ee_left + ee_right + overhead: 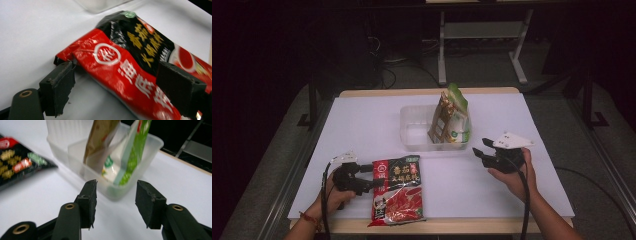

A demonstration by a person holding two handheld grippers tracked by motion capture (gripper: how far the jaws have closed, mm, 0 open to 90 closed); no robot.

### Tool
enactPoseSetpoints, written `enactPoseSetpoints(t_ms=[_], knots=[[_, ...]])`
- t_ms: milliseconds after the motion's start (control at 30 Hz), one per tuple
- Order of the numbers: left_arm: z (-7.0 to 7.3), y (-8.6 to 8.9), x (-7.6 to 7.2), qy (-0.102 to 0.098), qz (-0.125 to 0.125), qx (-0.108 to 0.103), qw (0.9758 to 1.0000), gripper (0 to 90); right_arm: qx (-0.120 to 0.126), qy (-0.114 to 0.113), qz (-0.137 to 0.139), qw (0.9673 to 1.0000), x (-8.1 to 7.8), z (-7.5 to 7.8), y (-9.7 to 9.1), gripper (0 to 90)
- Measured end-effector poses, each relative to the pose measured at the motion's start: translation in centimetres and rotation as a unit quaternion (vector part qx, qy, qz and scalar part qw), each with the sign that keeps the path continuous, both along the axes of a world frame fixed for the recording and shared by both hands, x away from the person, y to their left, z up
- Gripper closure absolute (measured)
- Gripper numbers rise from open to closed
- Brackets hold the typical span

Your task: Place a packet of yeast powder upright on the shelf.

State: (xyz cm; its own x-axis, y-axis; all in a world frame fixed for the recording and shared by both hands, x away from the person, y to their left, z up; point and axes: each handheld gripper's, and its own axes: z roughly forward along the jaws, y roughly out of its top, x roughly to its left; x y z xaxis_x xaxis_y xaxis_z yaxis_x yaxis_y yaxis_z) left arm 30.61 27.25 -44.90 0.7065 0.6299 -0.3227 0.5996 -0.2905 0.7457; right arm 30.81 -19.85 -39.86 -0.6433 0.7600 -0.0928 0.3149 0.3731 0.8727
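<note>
Near the desk's (362, 120) front edge lies a red hotpot seasoning packet (398, 189). The left tongs (117, 82) straddle its corner, spread and not pinching. The right tongs (115, 202) hang spread and empty before the clear tub (140, 165) of upright packets. A shallow corner pinch could let the slick packet slip.

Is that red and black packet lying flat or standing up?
Lying flat. The red and black packet rests face up on the white table.
</note>
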Motion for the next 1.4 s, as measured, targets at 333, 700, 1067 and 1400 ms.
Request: enactPoseSetpoints(t_ms=[333, 700, 1067, 1400], knots=[[-0.4, -0.7, 1.0, 0.025, 0.022, 0.001, 0.9995, 13.9, -0.009, 0.02, 0.031, 0.9993, -2.0, -2.4, -3.3, 43.2], [-0.1, -1.5, 3.1, 0.054, 0.038, 0.0, 0.9978, 13.2, -0.002, 0.03, 0.031, 0.999, -2.1, -3.3, -3.6, 42.5], [0.2, -3.3, 2.4, 0.012, 0.046, 0.081, 0.9956, 16.0, -0.005, 0.061, 0.071, 0.9956, -1.9, -3.9, -2.4, 41.8], [0.0, -2.6, 2.4, 0.012, 0.053, 0.05, 0.9973, 51.4, 0.004, 0.073, 0.077, 0.9944, -1.7, -4.1, -2.4, 41.6]])
